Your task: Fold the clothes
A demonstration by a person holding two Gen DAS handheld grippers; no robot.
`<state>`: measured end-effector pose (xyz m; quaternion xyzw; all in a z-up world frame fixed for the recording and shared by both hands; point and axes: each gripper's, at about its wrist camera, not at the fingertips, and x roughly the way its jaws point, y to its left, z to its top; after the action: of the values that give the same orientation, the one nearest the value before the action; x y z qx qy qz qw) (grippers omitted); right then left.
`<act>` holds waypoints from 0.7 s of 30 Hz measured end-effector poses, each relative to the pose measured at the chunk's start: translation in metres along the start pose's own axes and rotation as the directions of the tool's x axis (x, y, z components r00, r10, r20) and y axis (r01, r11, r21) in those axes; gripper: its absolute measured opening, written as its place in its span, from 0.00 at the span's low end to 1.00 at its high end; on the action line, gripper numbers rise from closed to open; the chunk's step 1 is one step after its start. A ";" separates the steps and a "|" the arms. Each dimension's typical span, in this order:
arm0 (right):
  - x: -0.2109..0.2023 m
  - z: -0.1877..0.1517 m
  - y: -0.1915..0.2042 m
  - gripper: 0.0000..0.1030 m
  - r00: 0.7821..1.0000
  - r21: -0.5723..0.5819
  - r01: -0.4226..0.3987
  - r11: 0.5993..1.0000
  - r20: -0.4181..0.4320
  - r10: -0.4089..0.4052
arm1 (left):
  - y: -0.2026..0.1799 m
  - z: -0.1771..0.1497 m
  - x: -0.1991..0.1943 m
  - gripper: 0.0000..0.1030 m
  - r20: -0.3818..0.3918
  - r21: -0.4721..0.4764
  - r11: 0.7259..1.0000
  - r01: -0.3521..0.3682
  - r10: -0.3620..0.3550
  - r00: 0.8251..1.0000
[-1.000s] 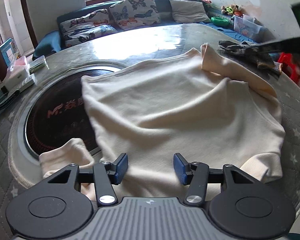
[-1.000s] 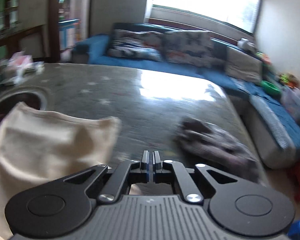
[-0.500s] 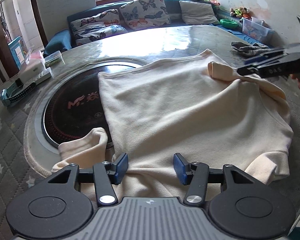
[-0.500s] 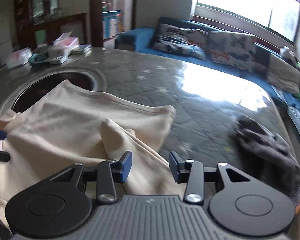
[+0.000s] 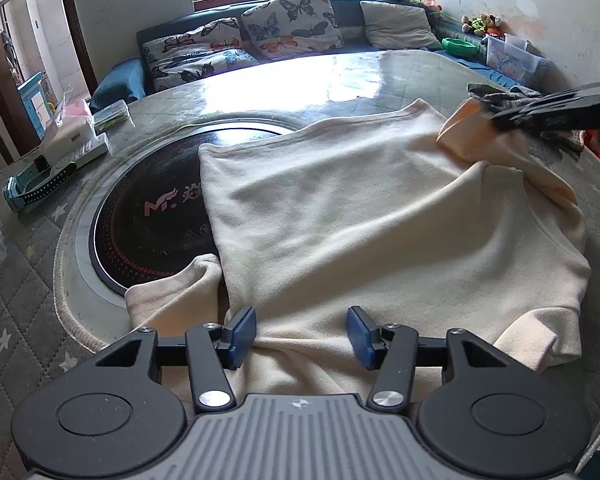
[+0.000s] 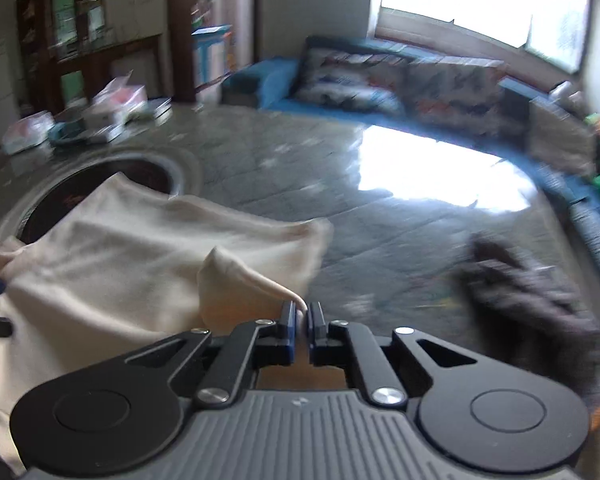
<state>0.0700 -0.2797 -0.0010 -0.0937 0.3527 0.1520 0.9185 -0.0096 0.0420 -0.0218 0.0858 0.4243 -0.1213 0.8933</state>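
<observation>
The cream sweater (image 5: 380,216) lies spread on the tabletop (image 5: 284,80), partly over a dark round inset (image 5: 148,216), with no fold finished yet, I judge. My right gripper (image 6: 302,316) pinches a sleeve end; my left gripper (image 5: 302,334) hangs released over the near edge. A sofa (image 5: 260,44) with cushions sits under the window, and a grey rag (image 6: 532,280) lies nearby.

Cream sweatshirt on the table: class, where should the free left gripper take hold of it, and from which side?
Probably the loose sleeve cuff lying beside the body of the cream sweatshirt. The left gripper could approach from the near table edge, since the cuff's bunched edge looks pinchable.
</observation>
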 end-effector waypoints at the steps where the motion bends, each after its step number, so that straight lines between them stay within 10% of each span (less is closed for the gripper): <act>1: -0.010 -0.004 -0.008 0.05 0.999 0.026 0.042 0.999 0.014 -0.042 | 0.000 0.000 0.000 0.53 0.001 -0.001 1.000 0.002 -0.002 1.000; 11: -0.077 -0.083 -0.082 0.09 0.921 0.305 0.389 0.869 -0.107 -0.375 | 0.008 -0.004 -0.001 0.53 0.017 0.008 1.000 0.019 -0.019 1.000; 21: -0.072 -0.068 -0.062 0.35 0.972 0.280 0.232 0.932 -0.028 -0.234 | -0.023 0.009 -0.024 0.55 0.050 0.062 0.994 0.093 -0.096 0.994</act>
<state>-0.0016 -0.3720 0.0020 -0.0030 0.3542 -0.0094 0.9351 -0.0240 0.0215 0.0018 0.0891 0.4003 -0.1785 0.8944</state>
